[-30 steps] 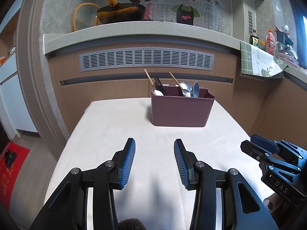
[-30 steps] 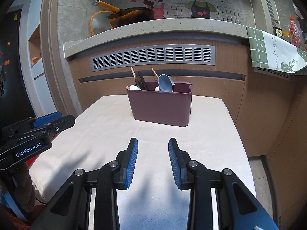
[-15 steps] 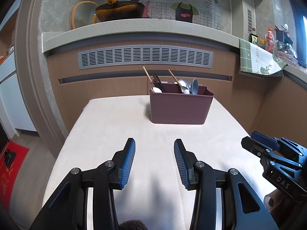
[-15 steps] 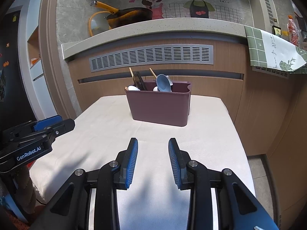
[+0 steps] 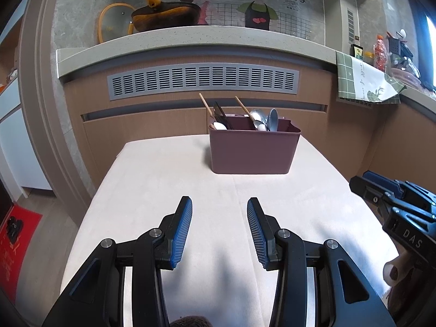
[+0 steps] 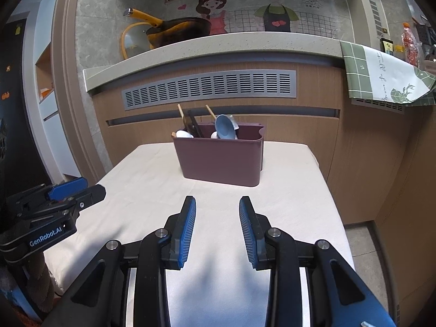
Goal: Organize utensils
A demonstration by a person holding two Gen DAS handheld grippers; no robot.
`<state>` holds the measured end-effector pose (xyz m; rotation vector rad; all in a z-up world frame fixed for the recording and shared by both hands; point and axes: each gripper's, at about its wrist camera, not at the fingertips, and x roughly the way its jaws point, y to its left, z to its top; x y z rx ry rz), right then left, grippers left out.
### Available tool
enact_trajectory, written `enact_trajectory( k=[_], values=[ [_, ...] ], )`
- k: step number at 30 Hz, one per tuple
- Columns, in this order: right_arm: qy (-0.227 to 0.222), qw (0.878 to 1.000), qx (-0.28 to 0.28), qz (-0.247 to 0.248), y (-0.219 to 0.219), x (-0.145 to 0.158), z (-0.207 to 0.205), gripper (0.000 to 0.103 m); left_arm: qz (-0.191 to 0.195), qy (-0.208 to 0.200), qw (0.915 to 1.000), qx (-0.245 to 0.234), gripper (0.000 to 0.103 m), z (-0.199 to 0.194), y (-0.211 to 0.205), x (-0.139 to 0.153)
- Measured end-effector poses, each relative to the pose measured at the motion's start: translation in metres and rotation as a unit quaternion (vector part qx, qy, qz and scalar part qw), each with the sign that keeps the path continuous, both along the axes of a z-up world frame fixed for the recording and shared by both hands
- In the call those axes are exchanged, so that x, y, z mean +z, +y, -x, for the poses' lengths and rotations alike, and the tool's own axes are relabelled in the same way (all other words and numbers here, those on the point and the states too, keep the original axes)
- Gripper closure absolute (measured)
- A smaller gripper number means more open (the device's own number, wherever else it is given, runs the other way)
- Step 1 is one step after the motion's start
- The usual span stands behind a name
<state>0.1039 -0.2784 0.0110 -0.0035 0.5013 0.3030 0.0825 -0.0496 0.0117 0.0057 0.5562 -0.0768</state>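
Note:
A maroon plastic utensil bin (image 5: 253, 150) (image 6: 220, 160) stands near the far end of a table covered in a cream cloth (image 5: 174, 179) (image 6: 152, 174). Out of it stick wooden-handled utensils (image 5: 205, 103), dark chopsticks (image 5: 222, 115), metal spoons (image 5: 257, 115) and a blue spoon (image 5: 273, 120) (image 6: 224, 129). My left gripper (image 5: 219, 204) hovers open over the near part of the cloth with nothing between its fingers. My right gripper (image 6: 217, 203) is likewise open and empty, well short of the bin. Each gripper shows at the edge of the other's view.
Behind the table runs a wooden counter front with a grey vent grille (image 5: 201, 80). On the counter top sit an orange-handled pan (image 5: 163, 17) and a glass lid. A green checked towel (image 5: 362, 81) hangs at the right. The floor drops off on both sides of the table.
Both views have shifted only slightly; the bin sits a touch lower and nearer in frame. Both grippers stay open and empty.

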Motion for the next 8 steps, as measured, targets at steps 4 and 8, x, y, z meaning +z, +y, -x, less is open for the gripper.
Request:
enact_trajectory(
  k=[4, 8],
  values=[
    [-0.005, 1.000, -0.004, 0.001, -0.0024, 0.0023, 0.0010, 0.072, -0.004, -0.003, 1.0000, -0.001, 0.060, 0.0018, -0.0011, -0.0012],
    [-0.010, 1.000, -0.005, 0.004, -0.0014, 0.0047, 0.0008, 0.072, 0.011, 0.001, 0.9999, -0.004, 0.060, 0.0001, 0.0027, -0.0031]
  ],
)
